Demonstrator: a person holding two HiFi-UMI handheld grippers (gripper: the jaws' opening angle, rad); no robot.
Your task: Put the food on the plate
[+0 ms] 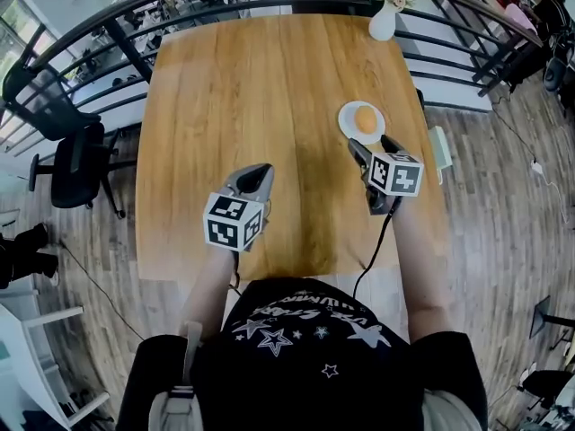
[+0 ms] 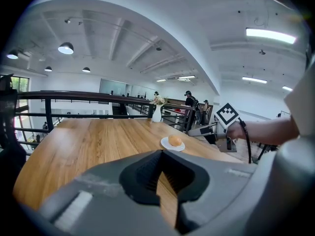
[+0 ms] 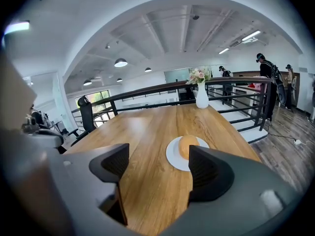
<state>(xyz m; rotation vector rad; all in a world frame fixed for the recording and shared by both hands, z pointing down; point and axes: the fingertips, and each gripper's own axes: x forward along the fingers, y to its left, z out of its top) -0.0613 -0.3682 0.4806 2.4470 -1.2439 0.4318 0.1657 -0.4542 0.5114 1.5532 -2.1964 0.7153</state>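
An orange bun (image 1: 366, 119) lies on a small white plate (image 1: 346, 113) at the right side of the wooden table (image 1: 243, 88). My right gripper (image 1: 373, 145) hovers just short of the plate's near edge, open and empty. In the right gripper view the bun (image 3: 186, 145) and plate (image 3: 172, 157) show beyond the right gripper (image 3: 157, 167), partly behind the right jaw. My left gripper (image 1: 260, 172) hangs over the table's near middle, shut on nothing. In the left gripper view its tips (image 2: 160, 151) meet, and the plate (image 2: 171, 145) with the bun (image 2: 174, 140) lies ahead to the right.
A white vase (image 1: 383, 21) of flowers stands at the table's far right corner. Black railings (image 1: 108, 25) run behind and beside the table. An office chair (image 1: 76, 164) stands on the floor to the left. People stand far off in the background.
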